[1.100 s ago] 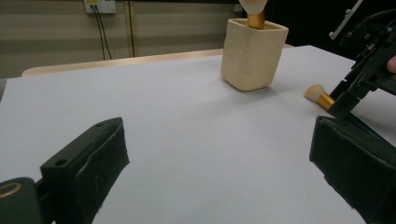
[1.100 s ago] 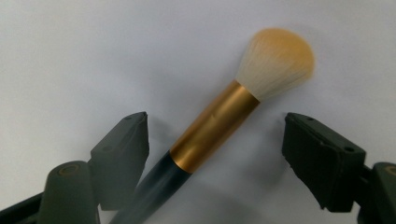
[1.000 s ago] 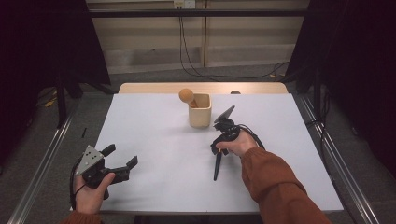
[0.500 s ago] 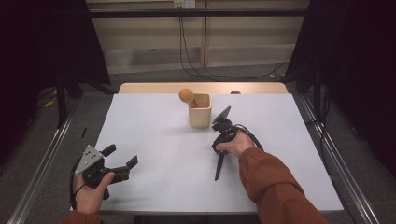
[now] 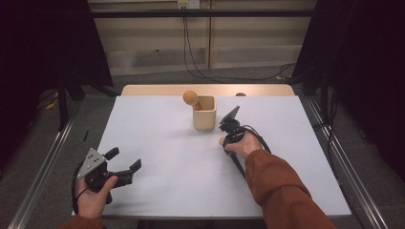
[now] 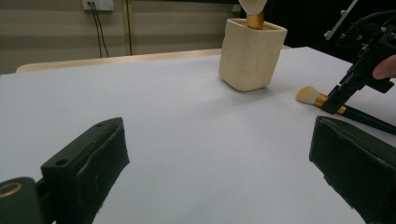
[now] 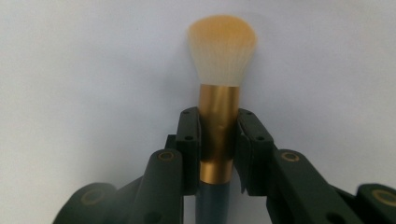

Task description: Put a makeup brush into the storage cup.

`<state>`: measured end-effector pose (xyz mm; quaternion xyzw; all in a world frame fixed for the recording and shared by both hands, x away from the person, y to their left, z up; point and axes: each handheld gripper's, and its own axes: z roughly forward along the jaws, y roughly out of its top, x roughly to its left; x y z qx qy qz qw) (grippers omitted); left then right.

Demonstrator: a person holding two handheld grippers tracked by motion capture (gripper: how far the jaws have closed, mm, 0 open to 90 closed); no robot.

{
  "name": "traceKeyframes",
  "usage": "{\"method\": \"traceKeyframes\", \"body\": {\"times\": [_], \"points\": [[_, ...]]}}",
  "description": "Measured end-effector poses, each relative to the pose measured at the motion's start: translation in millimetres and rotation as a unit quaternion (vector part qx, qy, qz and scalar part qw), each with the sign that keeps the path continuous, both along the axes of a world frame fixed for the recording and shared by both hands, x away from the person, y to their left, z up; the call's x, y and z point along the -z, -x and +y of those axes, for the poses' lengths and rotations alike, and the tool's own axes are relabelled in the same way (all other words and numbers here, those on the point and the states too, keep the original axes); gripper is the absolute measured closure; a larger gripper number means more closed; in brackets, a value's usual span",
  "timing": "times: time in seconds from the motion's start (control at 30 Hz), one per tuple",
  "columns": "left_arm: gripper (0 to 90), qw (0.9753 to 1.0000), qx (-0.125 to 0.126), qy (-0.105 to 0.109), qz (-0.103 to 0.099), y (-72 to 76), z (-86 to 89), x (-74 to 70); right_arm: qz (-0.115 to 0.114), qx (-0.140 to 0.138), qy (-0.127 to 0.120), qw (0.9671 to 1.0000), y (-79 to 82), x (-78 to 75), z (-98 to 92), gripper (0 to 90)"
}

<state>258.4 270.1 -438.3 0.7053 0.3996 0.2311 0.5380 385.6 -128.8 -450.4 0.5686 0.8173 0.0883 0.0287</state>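
Observation:
A makeup brush with a pale fluffy head, gold ferrule and dark handle lies on the white table. My right gripper is shut on its ferrule, pointing down at the table. In the high view the right gripper is just right of a cream cup, which holds a second brush. My left gripper rests open and holds nothing at the near left corner. In the left gripper view, the left gripper faces the cup and the held brush.
The table's wooden far edge runs behind the cup. Metal rails flank the table on both sides. Cables trail over the floor beyond. A cable runs back from the right gripper along the sleeve.
The right hand and its gripper have shifted very slightly to the left over the brush. The left gripper has stayed where it was.

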Motion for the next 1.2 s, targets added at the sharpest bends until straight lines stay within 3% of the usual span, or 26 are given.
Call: {"method": "traceKeyframes", "body": {"times": [0.1, 0.33, 0.63, 1.0, 1.2], "points": [[4.3, 1.0000, -0.001, 0.000, 0.000, 0.2, 0.3, -0.1, -0.001, -0.003, -0.003, 1.0000, 0.0, 0.0, -1.2, 74.3], [4.3, 1.0000, 0.001, -0.003, -0.001, 0.3, -0.8, 0.4, -0.003, -0.012, -0.037, 0.9992, -0.1, 0.3, -11.3, 74.4], [4.3, 1.0000, -0.002, -0.005, -0.001, 1.0, 0.0, 0.3, -0.009, -0.018, -0.053, 0.9984, 3.9, -1.1, -17.4, 74.4], [4.2, 1.0000, -0.002, -0.002, -0.004, 1.0, 0.3, 0.5, -0.038, -0.023, -0.078, 0.9959, 10.9, -16.3, -27.1, 74.4], [4.2, 1.0000, -0.002, -0.005, -0.002, 1.3, 0.2, 0.5, -0.056, -0.029, -0.099, 0.9930, 14.7, -24.6, -33.2, 74.4]]}}
